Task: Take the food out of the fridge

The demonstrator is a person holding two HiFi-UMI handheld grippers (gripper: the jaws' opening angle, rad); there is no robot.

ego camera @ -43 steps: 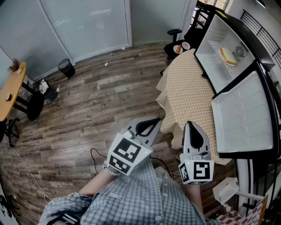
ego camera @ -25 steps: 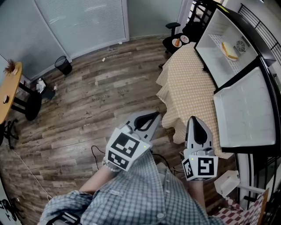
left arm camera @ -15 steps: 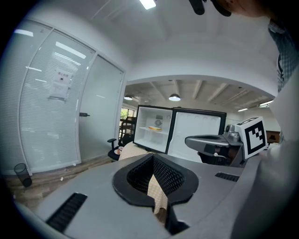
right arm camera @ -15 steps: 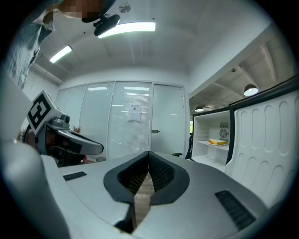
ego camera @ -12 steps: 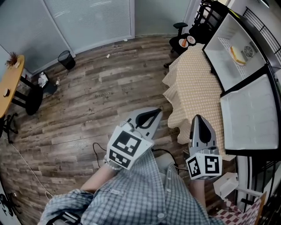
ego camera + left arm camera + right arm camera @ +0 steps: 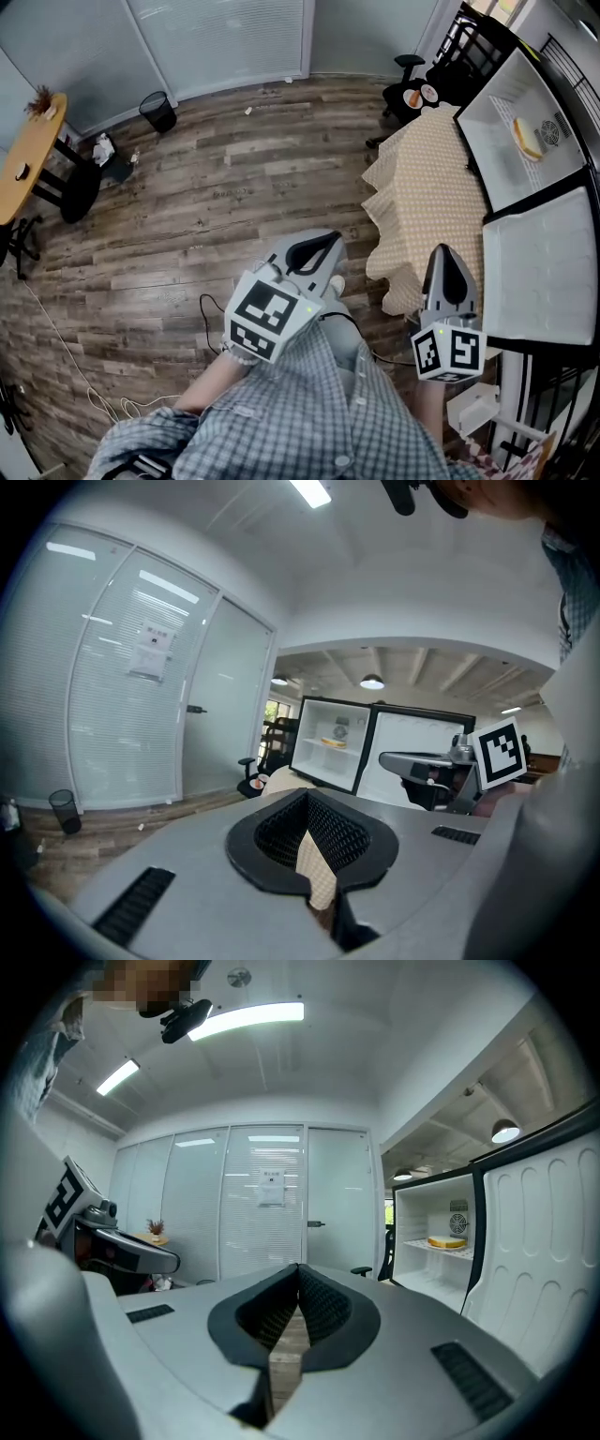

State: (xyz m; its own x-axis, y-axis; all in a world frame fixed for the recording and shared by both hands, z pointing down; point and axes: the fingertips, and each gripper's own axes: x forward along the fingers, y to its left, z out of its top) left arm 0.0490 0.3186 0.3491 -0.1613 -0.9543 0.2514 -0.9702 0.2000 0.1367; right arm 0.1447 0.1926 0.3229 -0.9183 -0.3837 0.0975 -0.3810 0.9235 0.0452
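well short of the open fridge (image 6: pixel 502 131), left claw (image 6: pixel 329 247) and right claw (image 6: pixel 443 253) both closed, empty

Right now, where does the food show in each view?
Head view: food at upper right, inside the fridge.
Left gripper view: food near centre.
Right gripper view: food right of centre.
Shared landmark: the open fridge door, next to it.

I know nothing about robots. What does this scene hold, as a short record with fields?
Fridge: small, white inside, standing on a table with a checked cloth
Door: wide open
Food: one yellowish slice inside the fridge, untouched
Left gripper: jaws shut, empty, short of the table
Right gripper: jaws shut, empty
Floor: wood planks
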